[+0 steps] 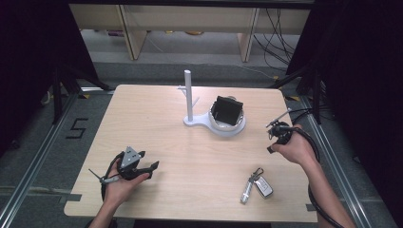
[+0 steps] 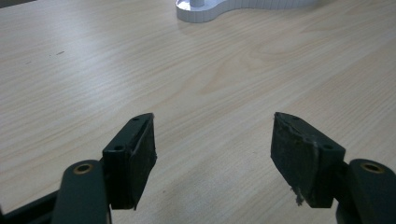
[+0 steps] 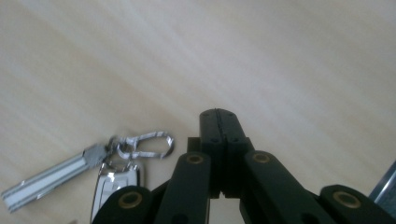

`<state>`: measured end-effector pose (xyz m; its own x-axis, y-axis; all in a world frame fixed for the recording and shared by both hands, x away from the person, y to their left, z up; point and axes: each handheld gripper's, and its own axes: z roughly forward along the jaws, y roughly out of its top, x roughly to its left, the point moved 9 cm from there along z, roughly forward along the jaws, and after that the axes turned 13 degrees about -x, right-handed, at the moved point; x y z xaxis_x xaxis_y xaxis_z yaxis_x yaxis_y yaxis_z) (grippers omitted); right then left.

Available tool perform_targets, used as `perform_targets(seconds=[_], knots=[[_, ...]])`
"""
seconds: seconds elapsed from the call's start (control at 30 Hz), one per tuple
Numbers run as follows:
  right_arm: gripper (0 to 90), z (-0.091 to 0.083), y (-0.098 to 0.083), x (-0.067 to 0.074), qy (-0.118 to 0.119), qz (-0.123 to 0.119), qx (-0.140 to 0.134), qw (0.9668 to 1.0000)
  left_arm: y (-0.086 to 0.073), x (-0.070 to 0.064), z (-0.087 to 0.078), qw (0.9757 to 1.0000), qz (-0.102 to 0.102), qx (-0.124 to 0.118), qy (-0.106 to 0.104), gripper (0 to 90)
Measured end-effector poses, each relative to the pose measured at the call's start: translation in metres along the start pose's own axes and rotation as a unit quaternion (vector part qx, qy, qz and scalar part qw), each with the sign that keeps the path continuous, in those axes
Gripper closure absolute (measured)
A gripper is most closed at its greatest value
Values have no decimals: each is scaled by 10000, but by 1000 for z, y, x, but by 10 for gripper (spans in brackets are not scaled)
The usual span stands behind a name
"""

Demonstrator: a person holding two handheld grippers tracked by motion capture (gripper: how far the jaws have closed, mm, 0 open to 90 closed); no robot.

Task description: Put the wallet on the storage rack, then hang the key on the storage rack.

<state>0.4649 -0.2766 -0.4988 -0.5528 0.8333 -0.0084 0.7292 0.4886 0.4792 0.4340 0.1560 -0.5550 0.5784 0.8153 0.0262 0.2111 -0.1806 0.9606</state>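
Observation:
A key bunch (image 1: 255, 185) lies near the table's front right: a silver bar, a carabiner clip and a car fob. In the right gripper view the key bunch (image 3: 112, 158) sits just left of the jaws. My right gripper (image 3: 218, 116) is shut, pads pressed together with nothing between them; in the high view this right gripper (image 1: 272, 148) hovers above and behind the keys. My left gripper (image 1: 151, 170) rests at the front left, and in its own view the left gripper (image 2: 212, 149) is open over bare wood.
A white stand (image 1: 190, 95) with an upright post and a round dish holding a black object (image 1: 226, 110) stands at the table's middle back. Its base (image 2: 210, 11) shows far ahead in the left gripper view. Dark frame legs flank the wooden table (image 1: 166, 128).

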Motion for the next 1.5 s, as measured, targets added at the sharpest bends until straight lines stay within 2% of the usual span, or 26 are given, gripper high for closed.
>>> perform_targets(seconds=[0.1,0.13,0.33,0.47,0.57,0.63,0.7,0.73,0.77,0.9,0.93,0.97,1.07,1.13,1.17,1.23,1.3,1.4,1.43,1.47,1.5], knots=[[900,1,-17,5,15,104,186,9998,1,0,1,10000,8,-21,-15,307],[900,2,-27,10,56,237,292,9993,1,0,1,10000,15,-21,-18,307],[900,3,-43,14,87,183,405,9990,2,-1,1,10000,-21,-48,-47,308],[900,6,-52,19,196,140,529,9983,2,0,1,10000,-17,-59,-41,308],[900,8,-54,20,199,133,550,9982,1,0,0,10000,-18,-60,-28,307],[900,10,-55,26,322,209,555,9977,1,-1,0,10000,-22,-58,-34,307],[900,11,-55,23,277,161,579,9978,1,-1,-1,10000,-31,-54,-38,307],[900,12,-54,23,351,77,510,9981,1,0,-2,10000,2,-41,-15,307],[900,11,-55,25,316,191,574,9977,0,-1,-2,10000,-3,-53,-12,307],[900,12,-52,23,298,118,522,9981,0,-1,-3,10000,-27,-56,-21,307],[900,12,-53,26,263,252,534,9979,0,-1,-3,10000,-25,-58,-16,307],[900,12,-52,27,275,259,524,9979,0,-1,-3,10000,-20,-58,-14,307],[900,13,-53,24,307,108,554,9979,0,0,-3,10000,-32,-54,12,307],[900,13,-54,23,273,138,627,9976,1,-1,-2,10000,-41,-67,16,307],[900,14,-54,24,355,133,579,9976,1,-1,-2,10000,-43,-67,19,307],[900,15,-54,23,376,62,618,9974,1,0,-2,10000,55,-49,16,307],[900,14,-53,25,368,168,629,9972,2,0,-1,10000,42,-58,17,307],[894,15,-48,24,341,347,454,9978,2,-3,-1,10000,-28,-72,-5,307],[876,15,-47,24,322,442,439,9975,2,-3,-1,10000,-13,-63,14,307],[815,15,-44,25,349,732,426,9958,2,-3,-1,10000,27,-46,1,307],[815,15,-44,25,349,732,426,9958,3,-3,-1,10000,31,-50,-7,307]])
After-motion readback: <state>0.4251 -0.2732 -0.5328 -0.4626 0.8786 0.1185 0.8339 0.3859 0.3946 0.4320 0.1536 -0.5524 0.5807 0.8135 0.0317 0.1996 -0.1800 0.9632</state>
